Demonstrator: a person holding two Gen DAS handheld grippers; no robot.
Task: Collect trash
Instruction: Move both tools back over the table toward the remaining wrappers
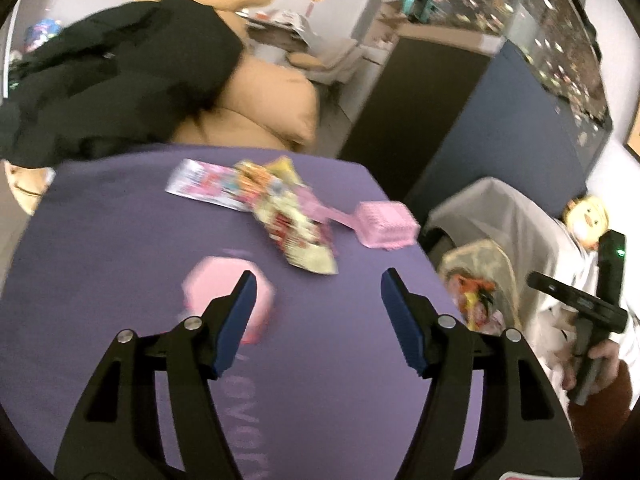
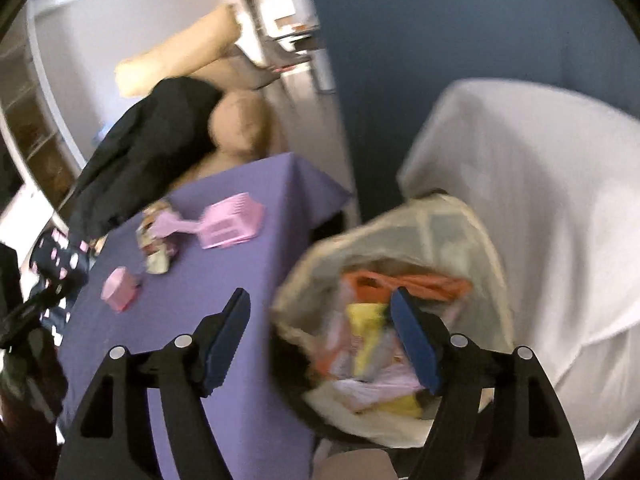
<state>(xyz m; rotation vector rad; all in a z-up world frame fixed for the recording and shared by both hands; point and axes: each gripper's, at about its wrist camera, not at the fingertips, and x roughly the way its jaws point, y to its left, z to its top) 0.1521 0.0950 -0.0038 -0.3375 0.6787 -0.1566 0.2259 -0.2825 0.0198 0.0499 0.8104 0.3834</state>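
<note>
Left wrist view: left claw (image 1: 316, 292) open, empty, over purple bench (image 1: 120, 240); snack wrappers (image 1: 280, 216) frame centre beside pink dustpan (image 1: 384, 224). Right wrist view: right claw (image 2: 320, 316) wide open, empty, above trash bag (image 2: 384, 320) lower centre, wrappers inside.

Faint lettering on purple tablecloth (image 1: 120, 280), too blurred to read.

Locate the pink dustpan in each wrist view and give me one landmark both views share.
Left wrist view: the pink dustpan lies right of centre on the purple tablecloth, near its far right corner, handle pointing left toward the wrappers.
Right wrist view: the dustpan sits left of centre on the cloth.
Shared landmark: the lined trash bin beside the table.
</note>
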